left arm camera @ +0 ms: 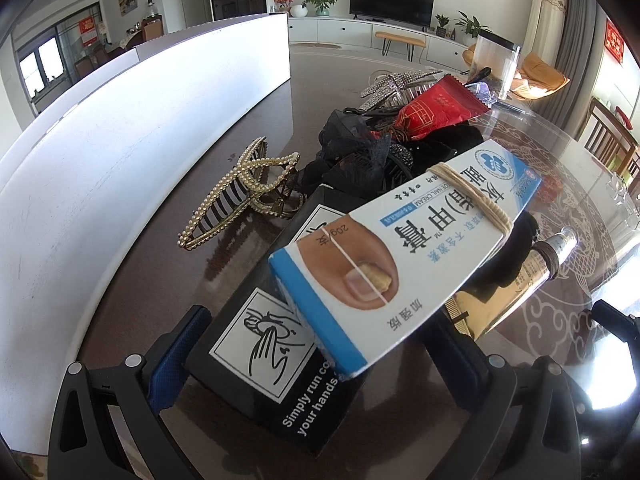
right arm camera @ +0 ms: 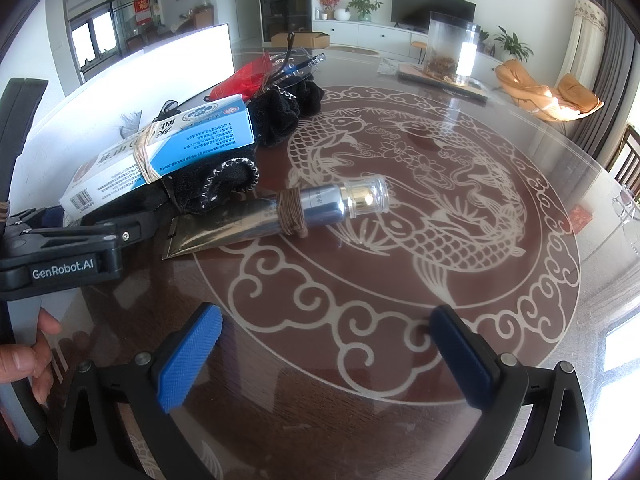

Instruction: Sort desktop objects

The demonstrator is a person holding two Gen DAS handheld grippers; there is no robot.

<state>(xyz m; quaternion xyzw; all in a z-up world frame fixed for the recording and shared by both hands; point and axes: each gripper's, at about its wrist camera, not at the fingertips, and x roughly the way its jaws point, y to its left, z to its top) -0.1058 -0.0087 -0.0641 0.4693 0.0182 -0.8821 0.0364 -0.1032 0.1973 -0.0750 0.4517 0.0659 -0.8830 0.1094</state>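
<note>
1. The left gripper (left arm camera: 316, 360) has its jaws apart around the near end of the black box (left arm camera: 276, 364), not yet closed; the cream box (left arm camera: 404, 252) lies across it
2. The black box's long axis runs straight ahead between the pads, so closing should catch it
3. The right gripper (right arm camera: 324, 356) is spread and empty; the tube (right arm camera: 280, 216) lies ahead, slightly left, crosswise
4. The left is nearer the pile

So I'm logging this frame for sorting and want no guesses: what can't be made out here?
- Black box, left wrist view: its text is covered by the nail cream box lying on it.
- Black fabric pile, left wrist view: separate items blend together.
- Metallic tube, right wrist view: label print too small.
- Clear container, right wrist view: brown contents too far away to identify.
</note>
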